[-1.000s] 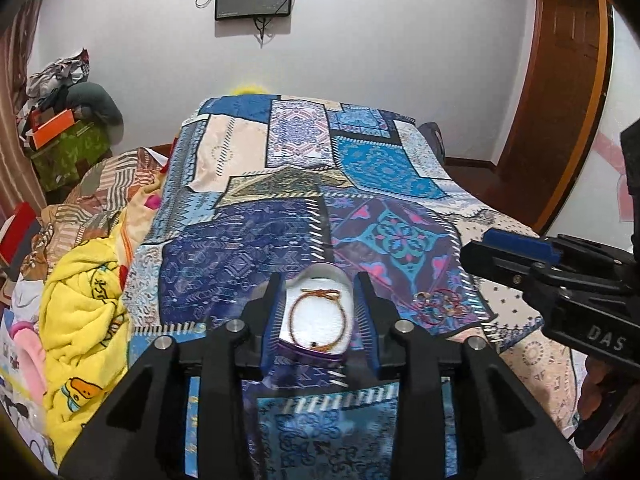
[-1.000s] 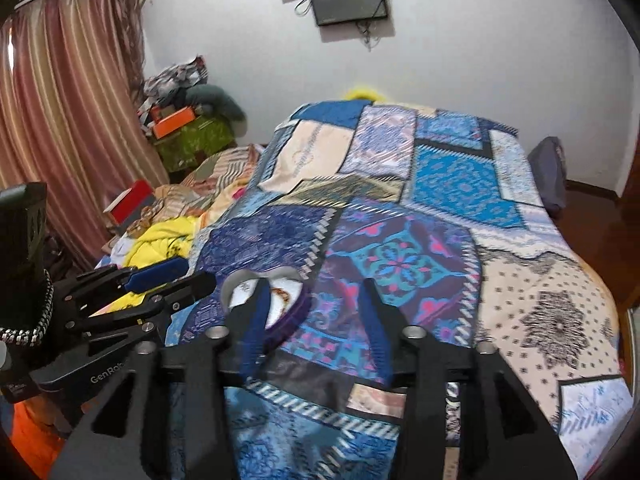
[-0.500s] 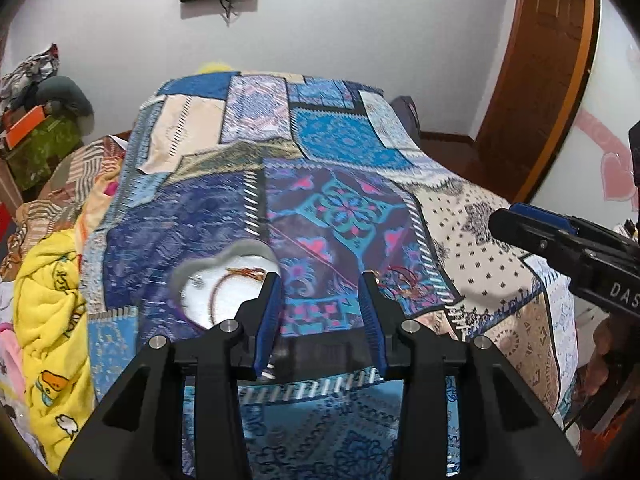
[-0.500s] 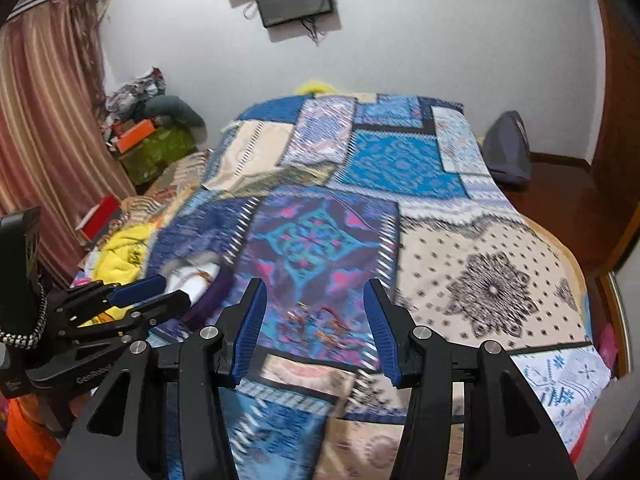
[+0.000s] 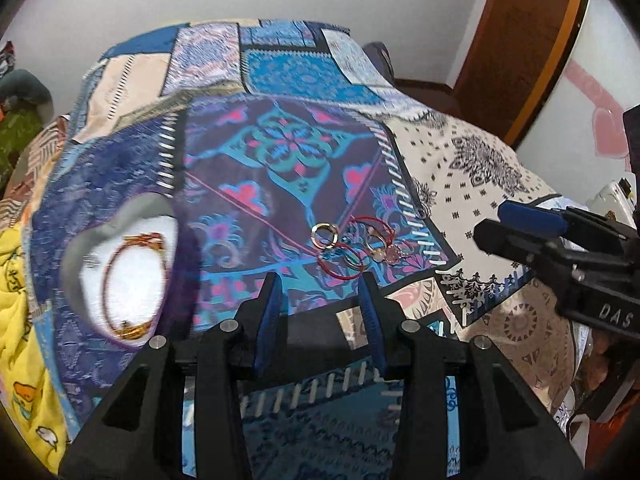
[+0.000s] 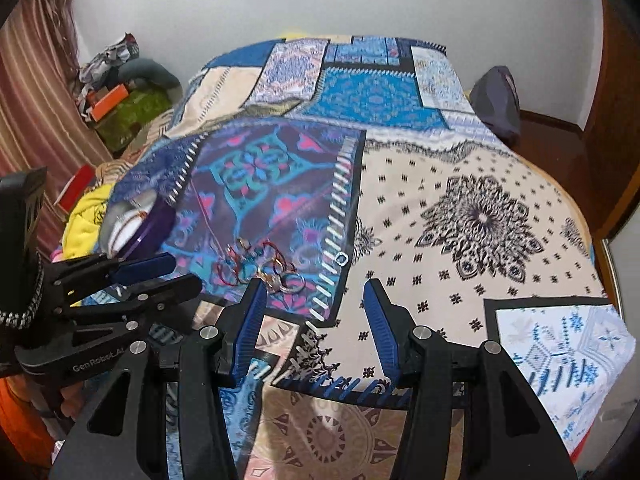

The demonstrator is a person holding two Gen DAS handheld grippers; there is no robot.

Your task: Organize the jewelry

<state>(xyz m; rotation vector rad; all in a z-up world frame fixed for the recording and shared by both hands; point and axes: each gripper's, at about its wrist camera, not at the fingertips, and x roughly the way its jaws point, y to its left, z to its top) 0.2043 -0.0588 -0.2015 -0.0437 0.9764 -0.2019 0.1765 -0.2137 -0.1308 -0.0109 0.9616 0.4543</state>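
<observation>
Above a patchwork bedspread (image 5: 304, 80), we hold both grippers, left gripper (image 5: 320, 286) and right gripper (image 6: 316, 292), spread and empty, near tangled bangles (image 5: 352, 246), right of the jewelry box (image 5: 128, 264).

Lighting: even, soft indoor light, moderately bright; no single source in view; white wall (image 6: 400, 12) lit flat, without glare. Shadows: faint and diffuse on the patchwork bedspread (image 5: 288, 152); a darker patch directly beneath the left gripper (image 5: 320, 292). Blur: motion smear strongest at the left of the left wrist view, where the purple dish (image 5: 128, 264) and its bracelet lose their edges; quilt print softened in both views; the jewelry pile (image 5: 352, 248) stays fairly crisp. Distortion: heavy fisheye bowing; bed bulges like a dome; door frame (image 5: 560, 52) curves; black vignette fills all corners.
</observation>
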